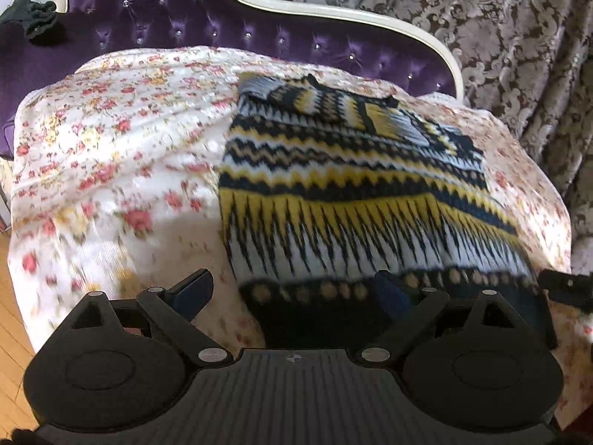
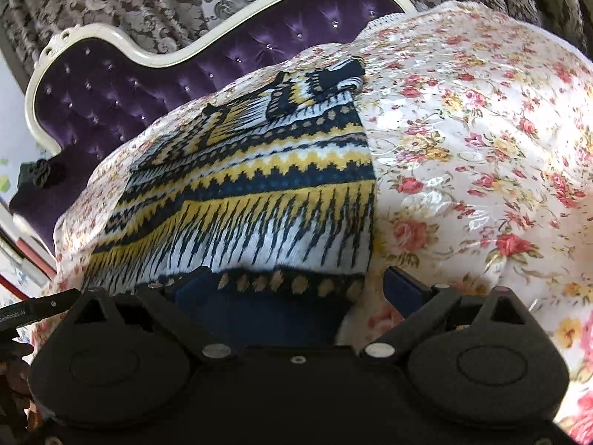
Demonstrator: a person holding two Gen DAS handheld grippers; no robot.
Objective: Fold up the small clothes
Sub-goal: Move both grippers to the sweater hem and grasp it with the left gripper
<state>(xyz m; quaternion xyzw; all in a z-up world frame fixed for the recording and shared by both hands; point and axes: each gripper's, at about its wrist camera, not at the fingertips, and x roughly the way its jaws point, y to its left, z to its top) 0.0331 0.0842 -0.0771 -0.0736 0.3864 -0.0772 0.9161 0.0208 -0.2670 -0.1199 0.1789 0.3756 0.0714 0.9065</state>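
A knitted sweater (image 1: 344,193) (image 2: 252,193) in yellow, navy and white zigzag bands lies flat on a floral cloth (image 1: 111,141) (image 2: 463,148). Its sleeves are folded in across the chest at the far end. The dark dotted hem faces me. My left gripper (image 1: 292,291) stands open at the hem's left corner, one finger (image 1: 192,289) over the cloth and the other over the hem. My right gripper (image 2: 300,289) is open wide at the hem's right corner, with the hem edge lying between its fingers and not pinched.
A purple tufted sofa back (image 1: 166,26) (image 2: 122,85) with a cream frame rises behind the cloth. Patterned curtains (image 1: 519,37) hang beyond it. A dark garment (image 1: 37,18) sits on the sofa's left end. Wooden floor (image 1: 11,296) shows at the left.
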